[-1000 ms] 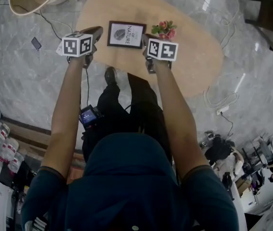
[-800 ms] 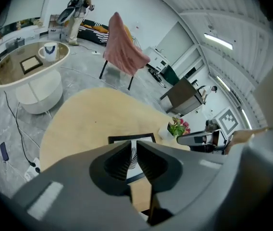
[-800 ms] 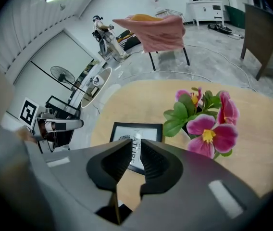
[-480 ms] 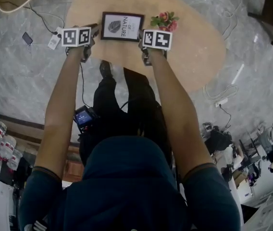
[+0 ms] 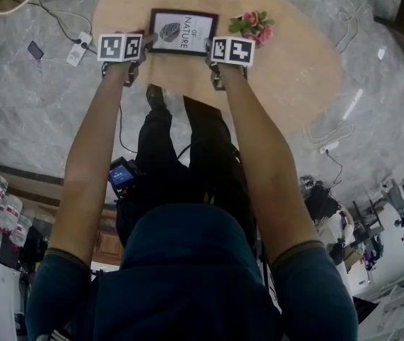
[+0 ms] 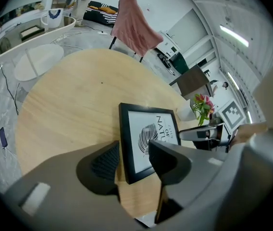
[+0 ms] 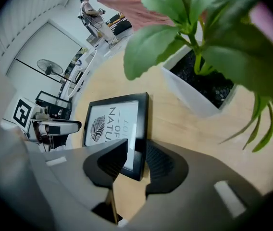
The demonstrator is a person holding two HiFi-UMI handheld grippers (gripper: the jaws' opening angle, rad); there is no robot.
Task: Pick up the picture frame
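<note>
A black picture frame [image 5: 183, 31] with a leaf print lies flat on the oval wooden table [image 5: 287, 62]. My left gripper [image 5: 145, 42] is low at its left side and my right gripper [image 5: 210, 48] at its right side. In the left gripper view the jaws have just been opening; the left gripper [image 6: 134, 160] stands open, with the near corner of the frame [image 6: 148, 138] showing in the gap and the pads clear of it. In the right gripper view the right gripper [image 7: 136, 160] is open over the frame's [image 7: 117, 124] right edge, which shows between the jaws.
A white pot of pink flowers [image 5: 252, 27] stands on the table just right of the frame, very close to the right gripper [image 7: 199, 88]. A chair draped in pink cloth [image 6: 131, 25] stands beyond the table. A power strip [image 5: 79, 48] and cables lie on the floor at left.
Both grippers have come down toward the table and now sit at the frame's two sides. The left jaws have spread apart.
</note>
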